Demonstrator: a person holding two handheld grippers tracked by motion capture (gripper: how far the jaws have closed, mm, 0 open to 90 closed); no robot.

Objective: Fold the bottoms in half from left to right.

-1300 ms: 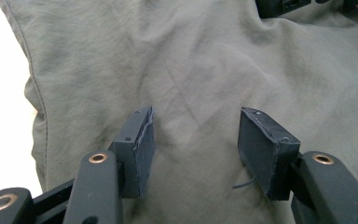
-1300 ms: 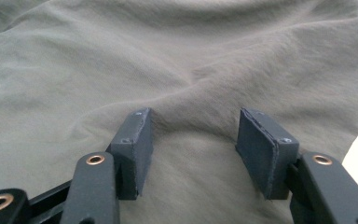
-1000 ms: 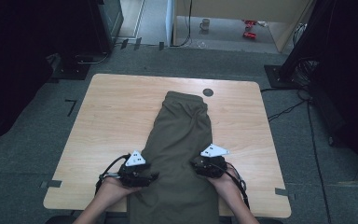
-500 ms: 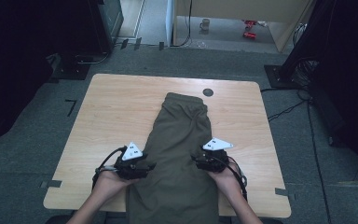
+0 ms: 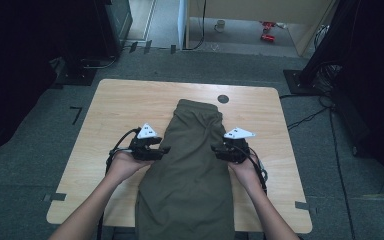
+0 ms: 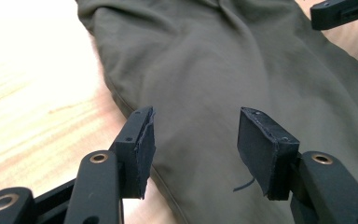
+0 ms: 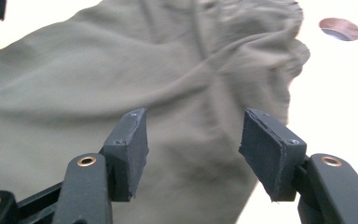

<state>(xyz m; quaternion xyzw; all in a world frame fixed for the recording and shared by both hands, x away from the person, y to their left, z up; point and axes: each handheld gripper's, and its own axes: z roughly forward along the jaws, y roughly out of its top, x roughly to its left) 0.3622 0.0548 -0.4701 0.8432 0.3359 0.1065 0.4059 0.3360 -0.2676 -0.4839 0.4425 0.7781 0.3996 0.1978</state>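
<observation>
An olive-green garment (image 5: 190, 170) lies lengthwise down the middle of the wooden table (image 5: 115, 105), its gathered waistband at the far end. My left gripper (image 5: 164, 150) hovers at the garment's left edge, jaws open, and the cloth (image 6: 223, 60) lies beneath and beyond them with the seam under the left pad. My right gripper (image 5: 215, 150) hangs at the right edge. Its jaws have just been opening and stand apart, with nothing pinched between them. The left gripper view (image 6: 196, 140) and the right gripper view (image 7: 193, 144) both show bare pads over the fabric (image 7: 121, 70).
A dark round hole (image 5: 223, 99) sits in the table just past the waistband. Bare wood flanks the garment on both sides. Black stands and cables ring the table on the grey floor. The garment's near end hangs over the front edge.
Both hands have moved away from the person along the garment's edges and lifted a little. The left one first drifted outward. The right jaws stand wider.
</observation>
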